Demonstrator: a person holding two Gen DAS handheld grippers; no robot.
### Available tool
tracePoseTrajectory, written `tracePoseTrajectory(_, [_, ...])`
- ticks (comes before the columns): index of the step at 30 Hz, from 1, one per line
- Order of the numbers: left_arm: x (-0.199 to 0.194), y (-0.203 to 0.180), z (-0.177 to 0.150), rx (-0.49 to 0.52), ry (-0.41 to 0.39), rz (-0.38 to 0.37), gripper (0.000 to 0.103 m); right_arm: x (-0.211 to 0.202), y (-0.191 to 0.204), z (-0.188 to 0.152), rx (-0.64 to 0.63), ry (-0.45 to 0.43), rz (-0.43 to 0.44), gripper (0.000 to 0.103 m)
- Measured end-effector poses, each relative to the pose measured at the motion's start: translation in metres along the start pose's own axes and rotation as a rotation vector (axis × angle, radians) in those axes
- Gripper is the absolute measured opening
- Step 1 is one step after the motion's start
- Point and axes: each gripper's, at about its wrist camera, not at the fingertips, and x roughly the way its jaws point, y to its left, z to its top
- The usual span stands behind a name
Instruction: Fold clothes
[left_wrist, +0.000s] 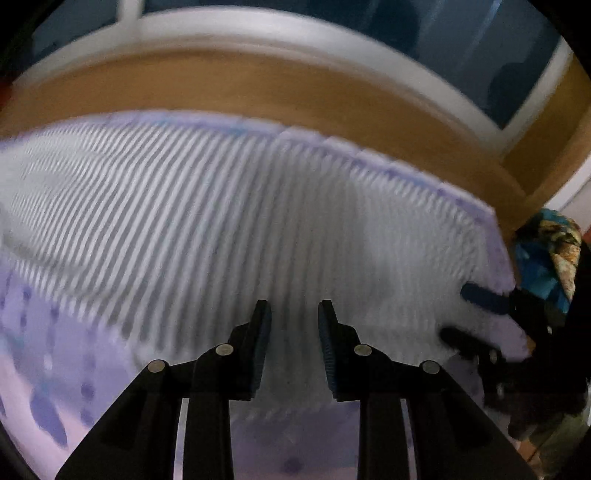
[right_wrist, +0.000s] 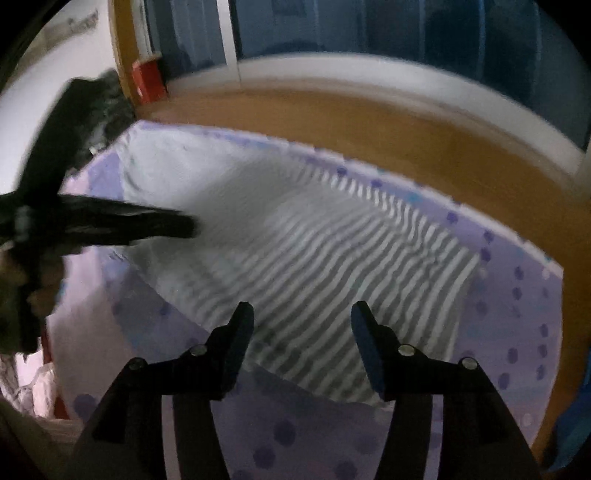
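A garment (left_wrist: 221, 221) is showing grey and white stripes ahead of the black left gripper (left_wrist: 294, 347), fading to plain white to its right. Under it, a lilac sheet (right_wrist: 517, 314) is showing purple dots, right of the black right gripper (right_wrist: 302, 347). Beyond lies an orange-brown wooden surround (right_wrist: 424, 125).

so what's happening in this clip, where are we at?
A person is folding a grey-and-white striped garment on a lilac dotted sheet, one handheld gripper per hand. The left gripper and the right gripper both hover open above the cloth, gripping nothing. The garment lies mostly flat, roughly rectangular, so it may be partly folded. The frames are motion-blurred.
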Motion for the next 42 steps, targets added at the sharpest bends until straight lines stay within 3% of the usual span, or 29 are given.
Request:
tracePoseTrajectory(12, [-0.055, 0.037, -0.031, -0.119, -0.040, -0.011, 0.026, -0.005, 0.004, -0.005, 0.080, 0.010, -0.002, 0.058])
tracePoseTrajectory(16, [-0.073, 0.057, -0.034, -0.135, -0.075, 0.002, 0.026, -0.015, 0.022, 0.003, 0.103, -0.015, 0.048, 0.058])
tracePoseTrajectory(20, [-0.081, 0.082, -0.023, -0.120, -0.110, 0.032, 0.026, -0.003, 0.056, 0.028, 0.072, -0.030, 0.077, 0.058])
tracePoseTrajectory(26, [-0.096, 0.133, -0.005, -0.117, -0.149, 0.027, 0.026, 0.054, 0.137, 0.091, 0.014, -0.009, 0.115, 0.058])
tracePoseTrajectory(30, [-0.091, 0.169, 0.023, -0.086, -0.135, 0.029, 0.026, 0.099, 0.181, 0.112, -0.012, 0.038, 0.026, 0.058])
tracePoseTrajectory(33, [-0.082, 0.188, 0.040, -0.071, -0.125, 0.008, 0.026, 0.103, 0.196, 0.104, -0.003, 0.029, -0.051, 0.059])
tracePoseTrajectory(37, [-0.067, 0.205, 0.060, -0.044, -0.107, 0.023, 0.026, 0.092, 0.196, 0.091, 0.018, 0.059, -0.044, 0.059])
tracePoseTrajectory(42, [-0.039, 0.216, 0.094, -0.044, -0.090, 0.015, 0.026, 0.082, 0.193, 0.103, -0.045, 0.136, -0.033, 0.058])
